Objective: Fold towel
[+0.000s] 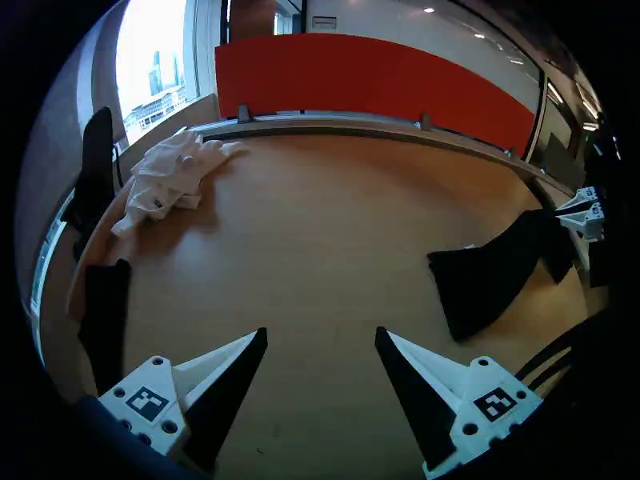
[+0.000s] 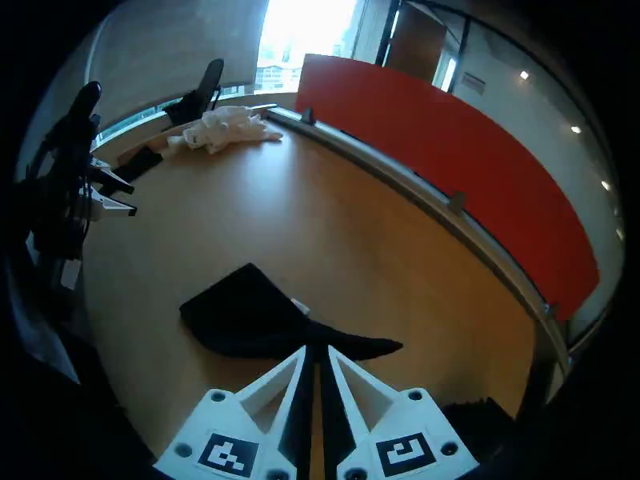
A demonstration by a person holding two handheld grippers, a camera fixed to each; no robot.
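The wooden table [image 1: 320, 224] holds a black towel [image 2: 240, 316] near its edge. A white cloth pile [image 1: 168, 180] sits well apart. The right gripper [image 2: 318, 350] pinches the towel's corner. The left gripper [image 1: 320, 330] has its fingers spread wide.

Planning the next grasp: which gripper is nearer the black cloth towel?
Right. The right gripper pinches the black towel by a corner; the left gripper hovers open, apart from it.
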